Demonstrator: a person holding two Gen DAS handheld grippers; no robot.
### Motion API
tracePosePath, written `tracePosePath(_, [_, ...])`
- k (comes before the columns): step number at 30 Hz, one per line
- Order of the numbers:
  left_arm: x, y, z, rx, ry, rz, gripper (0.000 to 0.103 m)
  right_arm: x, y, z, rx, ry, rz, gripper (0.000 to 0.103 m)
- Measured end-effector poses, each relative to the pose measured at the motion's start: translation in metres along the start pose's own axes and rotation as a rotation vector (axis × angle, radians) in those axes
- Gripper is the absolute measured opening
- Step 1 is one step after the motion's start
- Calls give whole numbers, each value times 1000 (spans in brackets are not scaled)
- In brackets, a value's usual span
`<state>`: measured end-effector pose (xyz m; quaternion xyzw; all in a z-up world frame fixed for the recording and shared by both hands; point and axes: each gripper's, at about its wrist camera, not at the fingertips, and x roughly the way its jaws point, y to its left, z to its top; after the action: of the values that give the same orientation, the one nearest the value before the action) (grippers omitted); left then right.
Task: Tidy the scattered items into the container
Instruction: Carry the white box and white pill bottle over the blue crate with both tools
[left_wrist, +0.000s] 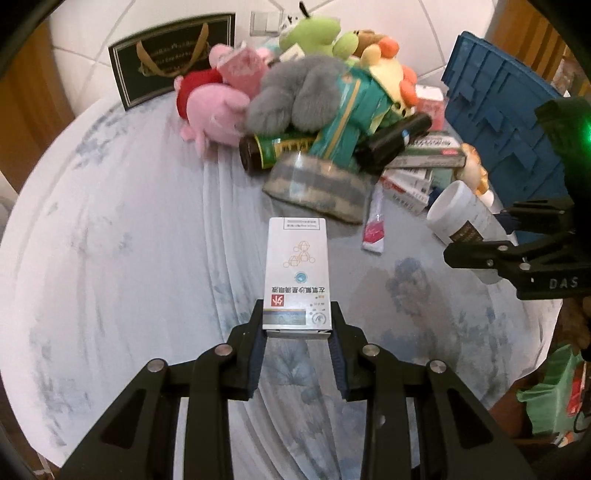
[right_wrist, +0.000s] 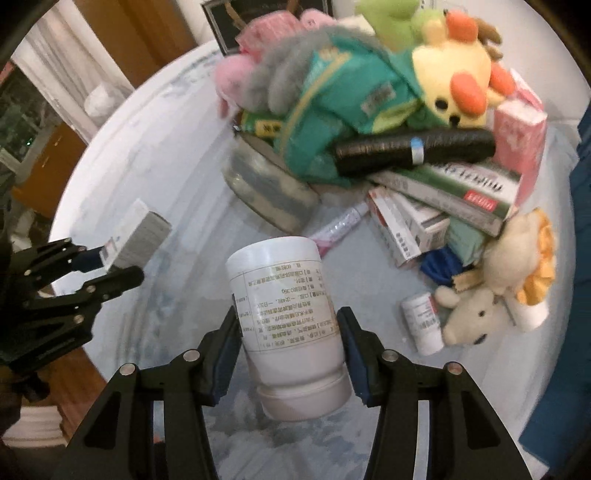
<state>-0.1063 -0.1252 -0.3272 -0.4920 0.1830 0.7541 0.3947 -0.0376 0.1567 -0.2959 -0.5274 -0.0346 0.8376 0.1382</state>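
Note:
My left gripper (left_wrist: 297, 314) is shut on a white medicine box (left_wrist: 297, 266), held upright above the pale floral tablecloth (left_wrist: 129, 258). In the right wrist view that left gripper (right_wrist: 107, 266) and its box (right_wrist: 140, 236) show at the left. My right gripper (right_wrist: 290, 321) is shut on a white pill bottle (right_wrist: 284, 295), cap toward the camera, lifted off the cloth. The left wrist view catches this bottle (left_wrist: 458, 214) at the right edge. A blue slatted crate (left_wrist: 498, 110) stands at the back right of the table.
A heap lies at the back of the table: pink plush (left_wrist: 218, 110), grey plush (left_wrist: 295, 96), yellow plush (right_wrist: 454, 85), teal pack (right_wrist: 343, 110), black roll (right_wrist: 413, 151), several medicine boxes (right_wrist: 443, 188). A small white bottle (right_wrist: 423, 321) and a pale plush (right_wrist: 476, 314) lie at the right.

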Motion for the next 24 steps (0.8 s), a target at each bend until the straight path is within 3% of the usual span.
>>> tracePosePath(24, [-156,-59,85,92,-277,67,30,-191,19,-12,-55,-318,19,51])
